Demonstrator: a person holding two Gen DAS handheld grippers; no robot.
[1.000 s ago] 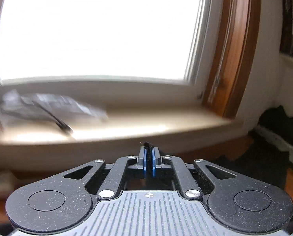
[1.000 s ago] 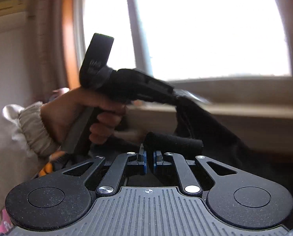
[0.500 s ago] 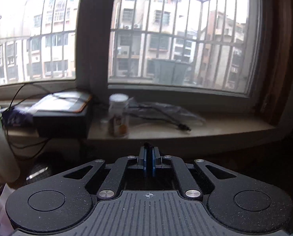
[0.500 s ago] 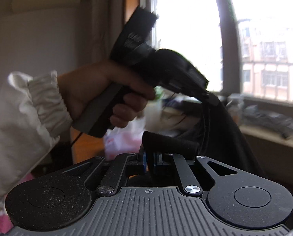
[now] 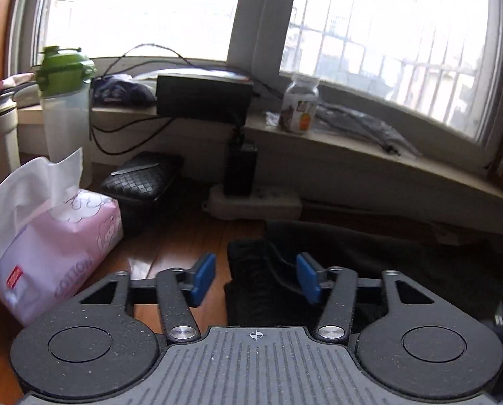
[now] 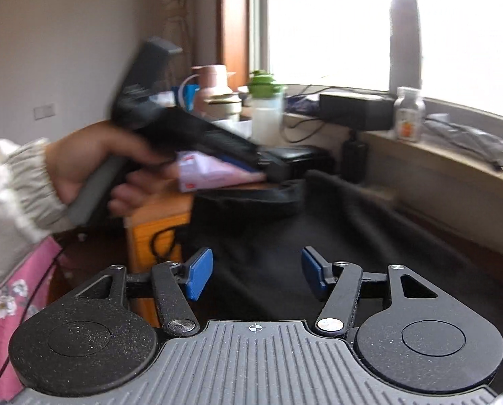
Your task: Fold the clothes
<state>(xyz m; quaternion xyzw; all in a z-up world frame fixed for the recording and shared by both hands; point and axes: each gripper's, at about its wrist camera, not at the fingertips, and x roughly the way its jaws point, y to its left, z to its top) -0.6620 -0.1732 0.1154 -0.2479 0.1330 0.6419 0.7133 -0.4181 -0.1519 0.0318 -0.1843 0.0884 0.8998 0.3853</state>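
Note:
A black garment lies on the wooden table, its left edge between the blue pads of my open left gripper. Nothing is pinched there. In the right wrist view the same black garment spreads across the table and hangs over its near edge. My right gripper stands open just above the cloth, holding nothing. The other gripper, held by a hand in a white cuffed sleeve, shows blurred at the garment's far left corner.
A pink tissue pack sits at the left, a black woven case and a power strip behind it. On the windowsill stand a green-lidded shaker, a black box and a small jar.
Both grippers were shut on the black garment and raised toward the window. They have dropped to the table and opened, and the garment now lies spread on the tabletop.

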